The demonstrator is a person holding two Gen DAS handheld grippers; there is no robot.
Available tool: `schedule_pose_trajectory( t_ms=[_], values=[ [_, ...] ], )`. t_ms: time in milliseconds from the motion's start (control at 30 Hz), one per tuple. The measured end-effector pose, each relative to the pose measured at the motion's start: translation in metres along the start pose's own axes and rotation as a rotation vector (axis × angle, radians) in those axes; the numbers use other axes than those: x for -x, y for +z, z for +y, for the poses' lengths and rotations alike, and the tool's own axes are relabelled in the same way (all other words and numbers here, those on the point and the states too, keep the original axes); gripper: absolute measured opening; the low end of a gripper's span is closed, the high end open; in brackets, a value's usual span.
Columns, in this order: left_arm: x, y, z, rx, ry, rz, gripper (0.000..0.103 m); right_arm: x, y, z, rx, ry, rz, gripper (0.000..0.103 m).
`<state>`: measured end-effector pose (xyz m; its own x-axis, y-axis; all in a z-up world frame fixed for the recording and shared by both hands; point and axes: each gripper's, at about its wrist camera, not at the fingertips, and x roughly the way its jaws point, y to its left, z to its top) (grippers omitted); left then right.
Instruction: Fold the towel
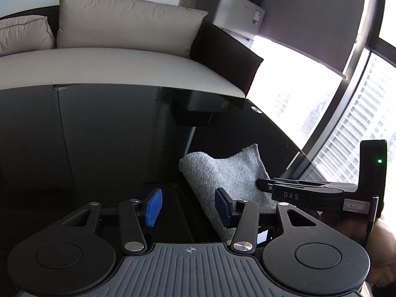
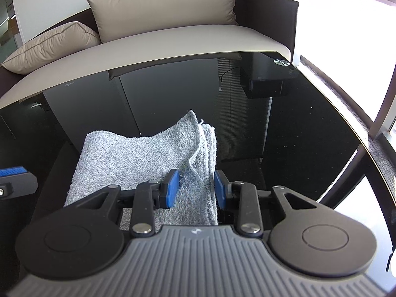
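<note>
Left gripper (image 1: 189, 206) wide, empty; right gripper (image 2: 196, 188) parted around folded grey terry towel (image 2: 138, 156) on black glass table (image 2: 297, 123)

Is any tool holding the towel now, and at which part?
Nothing is held. The right tool is open around the towel's layered right edge; the left tool is open beside it.
</note>
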<state>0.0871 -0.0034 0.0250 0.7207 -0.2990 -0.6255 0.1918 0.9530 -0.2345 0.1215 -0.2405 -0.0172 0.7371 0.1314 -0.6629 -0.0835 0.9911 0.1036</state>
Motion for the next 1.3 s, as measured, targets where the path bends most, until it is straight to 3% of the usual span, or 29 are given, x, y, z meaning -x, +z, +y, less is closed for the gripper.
schedule_pose_trajectory(
  t_ms=[500,833,1000,1100,1167,1300],
  values=[
    [0.006,-0.001,0.008,0.072,0.112,-0.04,0.045,0.004,-0.007,0.051,0.002,0.007,0.002,0.033],
    [0.012,-0.013,0.019,0.114,0.151,-0.052,0.052,0.007,-0.006,0.045,-0.043,0.043,-0.006,0.034],
    [0.018,-0.019,0.021,0.113,0.171,-0.064,0.064,0.014,-0.007,0.043,-0.028,0.039,-0.034,0.049],
    [0.023,-0.023,0.021,0.108,0.177,-0.075,0.076,0.016,-0.008,0.042,-0.018,0.044,-0.039,0.055],
    [0.025,-0.026,0.021,0.107,0.185,-0.088,0.097,0.019,-0.009,0.042,-0.012,0.039,-0.05,0.062],
    [0.028,-0.029,0.021,0.106,0.185,-0.1,0.102,0.023,-0.01,0.039,-0.002,0.031,-0.073,0.082]
  ],
)
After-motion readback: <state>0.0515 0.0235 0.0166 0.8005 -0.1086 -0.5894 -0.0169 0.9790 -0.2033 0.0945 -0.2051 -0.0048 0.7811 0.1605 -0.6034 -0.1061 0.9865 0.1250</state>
